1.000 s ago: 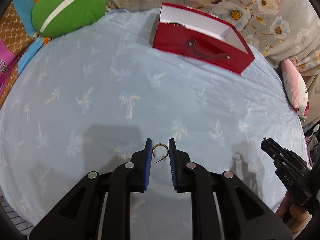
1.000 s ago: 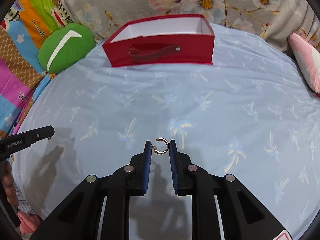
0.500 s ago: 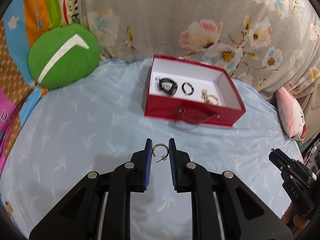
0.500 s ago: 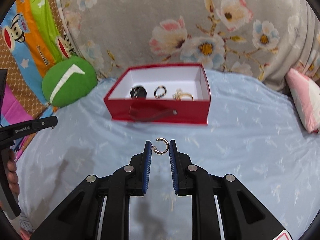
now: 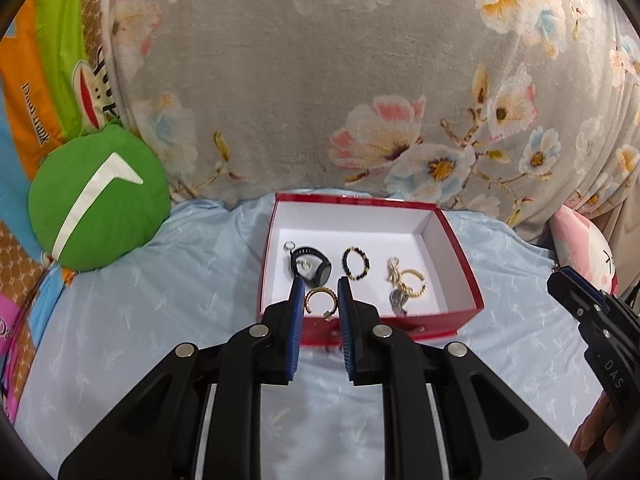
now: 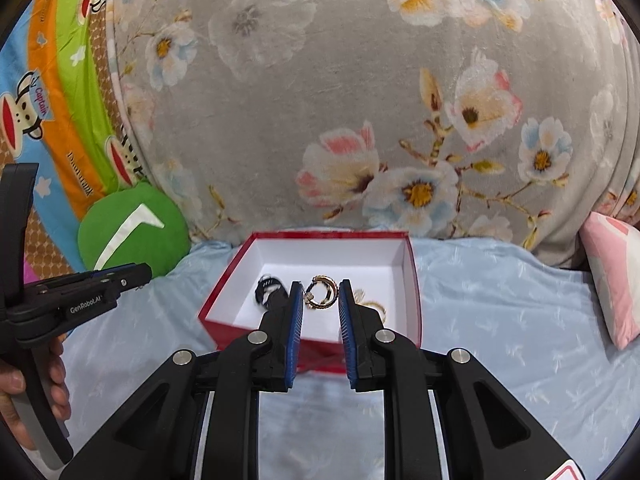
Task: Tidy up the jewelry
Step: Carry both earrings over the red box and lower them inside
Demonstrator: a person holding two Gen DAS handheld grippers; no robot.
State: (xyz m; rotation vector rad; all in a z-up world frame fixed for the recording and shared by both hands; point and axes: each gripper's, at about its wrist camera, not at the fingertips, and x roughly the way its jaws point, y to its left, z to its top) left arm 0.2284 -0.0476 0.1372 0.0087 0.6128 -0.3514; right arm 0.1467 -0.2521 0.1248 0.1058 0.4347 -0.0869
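A red box [image 5: 460,252] with a white inside stands on the blue sheet, also in the right wrist view [image 6: 414,280]. In it lie a black watch [image 5: 310,266], a black bead bracelet [image 5: 356,263] and gold pieces [image 5: 408,282]. My left gripper [image 5: 319,296] is shut on a gold hoop earring [image 5: 319,300], held over the box's front edge. My right gripper [image 6: 319,298] is shut on another gold hoop earring [image 6: 321,296], also over the box's front. Each gripper shows at the edge of the other's view.
A green round cushion [image 5: 96,196] lies left of the box. A grey floral blanket [image 5: 360,80] rises behind it. A pink pillow [image 6: 612,272] lies at the right. The blue palm-print sheet [image 5: 160,320] spreads around the box.
Both grippers have lifted their earrings off the sheet and moved forward to the red box, which now sits close below the fingertips.
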